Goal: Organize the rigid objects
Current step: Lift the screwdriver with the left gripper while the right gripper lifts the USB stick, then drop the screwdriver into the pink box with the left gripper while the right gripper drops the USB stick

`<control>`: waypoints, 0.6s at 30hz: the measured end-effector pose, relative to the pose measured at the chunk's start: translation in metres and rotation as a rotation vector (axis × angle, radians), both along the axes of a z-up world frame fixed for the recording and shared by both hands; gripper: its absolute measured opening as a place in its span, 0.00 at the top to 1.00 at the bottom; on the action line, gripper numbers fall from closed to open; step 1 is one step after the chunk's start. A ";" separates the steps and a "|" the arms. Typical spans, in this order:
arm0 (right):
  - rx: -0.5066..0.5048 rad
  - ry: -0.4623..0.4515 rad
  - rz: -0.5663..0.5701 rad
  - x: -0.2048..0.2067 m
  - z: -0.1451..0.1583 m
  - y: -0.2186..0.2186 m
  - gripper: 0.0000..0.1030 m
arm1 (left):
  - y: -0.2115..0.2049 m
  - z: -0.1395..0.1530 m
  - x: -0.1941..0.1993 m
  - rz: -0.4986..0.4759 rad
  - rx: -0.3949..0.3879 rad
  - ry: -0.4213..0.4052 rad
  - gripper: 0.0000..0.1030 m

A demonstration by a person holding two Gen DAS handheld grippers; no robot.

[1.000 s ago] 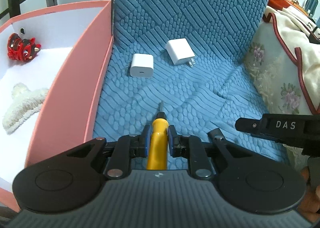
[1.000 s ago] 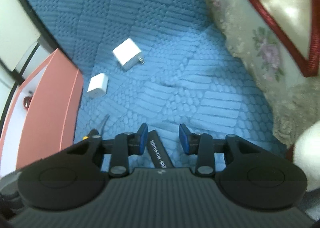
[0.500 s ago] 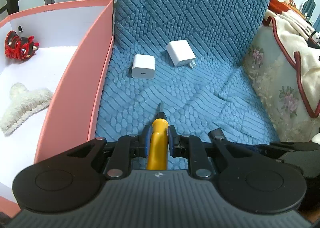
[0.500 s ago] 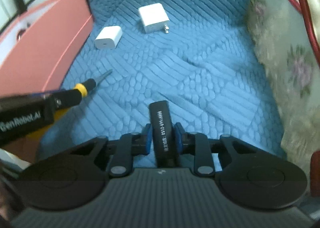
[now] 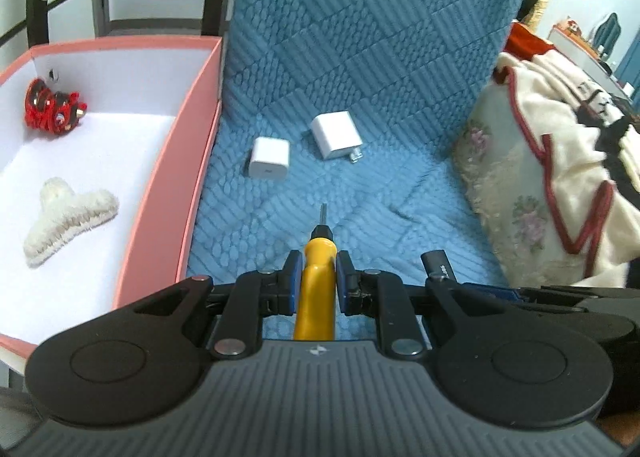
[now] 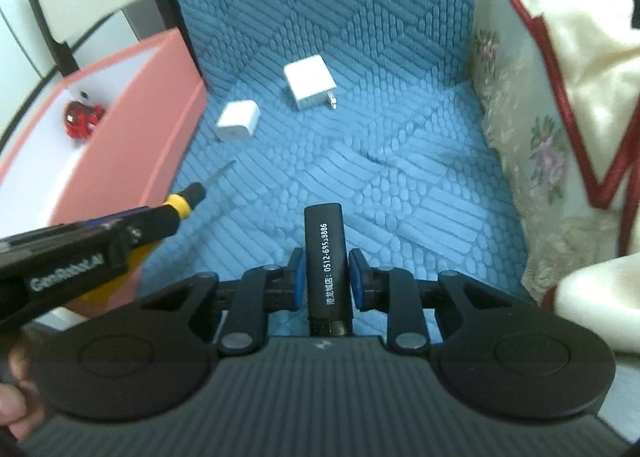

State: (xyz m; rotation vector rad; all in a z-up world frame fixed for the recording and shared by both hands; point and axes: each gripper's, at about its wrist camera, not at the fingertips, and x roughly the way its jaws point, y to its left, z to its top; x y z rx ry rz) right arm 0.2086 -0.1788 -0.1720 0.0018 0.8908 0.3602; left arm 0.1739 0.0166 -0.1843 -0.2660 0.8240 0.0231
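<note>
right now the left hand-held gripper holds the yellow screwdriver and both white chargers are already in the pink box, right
Not quite. The left hand-held gripper does hold the yellow screwdriver, but both white chargers lie on the blue cushion beside the pink box, as the left wrist view shows.

A blue quilted seat (image 5: 400, 193) lies mostly bare ahead of both grippers. Two white chargers (image 5: 267, 164) (image 5: 336, 136) sit near its back, side by side. A tall pink box wall (image 5: 172, 209) blocks the left; a floral cushion (image 5: 516, 193) crowds the right. The box floor holds a white hair claw (image 5: 68, 213) and a red clip (image 5: 52, 105), with open room between.
</note>
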 end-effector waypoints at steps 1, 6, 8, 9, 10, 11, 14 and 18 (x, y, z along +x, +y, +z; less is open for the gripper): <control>0.013 -0.002 -0.002 -0.003 0.006 -0.003 0.74 | -0.001 0.005 -0.002 -0.004 0.003 -0.005 0.80; 0.069 -0.031 -0.016 -0.020 0.036 -0.015 0.74 | -0.002 0.034 -0.015 -0.006 -0.005 -0.018 0.80; 0.086 -0.046 -0.009 -0.029 0.047 -0.017 0.74 | -0.002 0.045 -0.018 -0.003 0.002 -0.026 0.80; 0.090 -0.055 -0.007 -0.033 0.053 -0.017 0.74 | -0.001 0.050 -0.020 -0.002 0.004 -0.030 0.80; 0.094 -0.059 -0.003 -0.036 0.057 -0.018 0.74 | -0.001 0.055 -0.022 0.002 0.007 -0.034 0.80; 0.101 -0.064 0.002 -0.039 0.061 -0.018 0.74 | 0.000 0.060 -0.025 0.006 0.009 -0.037 0.80; 0.113 -0.091 0.021 -0.048 0.075 -0.016 0.74 | 0.002 0.074 -0.033 0.018 0.018 -0.053 0.80; 0.131 -0.110 0.045 -0.056 0.089 -0.012 0.74 | 0.011 0.090 -0.043 0.041 0.020 -0.072 0.80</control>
